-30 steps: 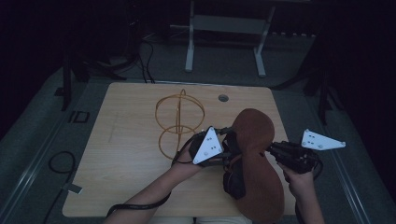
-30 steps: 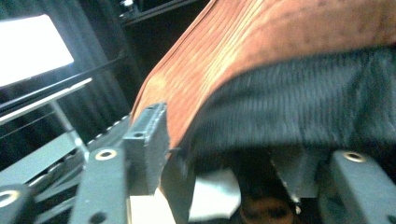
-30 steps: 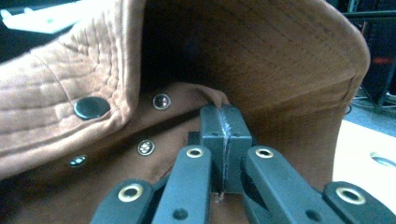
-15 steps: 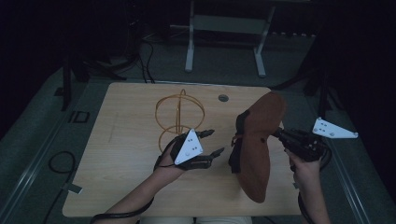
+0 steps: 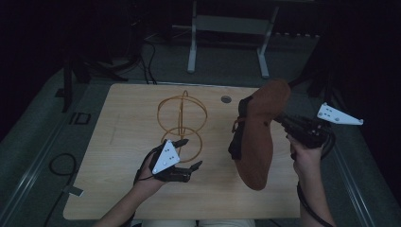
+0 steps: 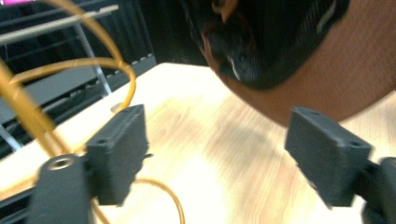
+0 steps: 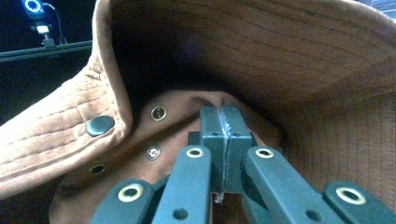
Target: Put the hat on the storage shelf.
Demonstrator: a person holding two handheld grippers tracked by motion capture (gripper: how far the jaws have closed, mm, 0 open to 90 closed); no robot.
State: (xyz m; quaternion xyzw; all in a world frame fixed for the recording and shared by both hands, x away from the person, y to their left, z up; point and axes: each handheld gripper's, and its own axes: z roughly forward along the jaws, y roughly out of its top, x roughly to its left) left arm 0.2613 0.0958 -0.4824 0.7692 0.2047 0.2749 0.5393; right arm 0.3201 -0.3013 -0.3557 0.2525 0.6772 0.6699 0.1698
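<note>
1. The left gripper [image 5: 187, 153] has let go of the brown brimmed hat [image 5: 257, 135] and drawn back toward the person since a second ago; then it sat against the hat's left edge, now it hovers low over the wooden table [image 5: 123, 179], well apart from the hat, just in front of the yellow wire stand [image 5: 181, 124].
2. Its fingers [image 6: 119, 154] are spread wide with only bare tabletop between them; the hat's dark inside hangs beyond and above the far finger.
3. The right gripper [image 5: 283, 124] has lifted and tipped the hat in that same time: earlier it lay flat at the table's near edge, now it stands nearly on edge in the air, its lower rim close to the table.
4. The right fingers [image 7: 223, 140] are pressed together with a fold of the hat's cloth pinched between their tips, the brim curling over above them.
5. My reading: the hat now hangs from the right gripper alone, so the work has passed from a two-handed lift to a one-handed carry, likely toward the stand, with the left free to steady it.
6. The hat is soft rust-brown stitched fabric with a wide floppy brim, a black lining, orange cord at the crown, and metal eyelets and a dark snap [image 7: 100, 125] left of the pinching fingers.
</note>
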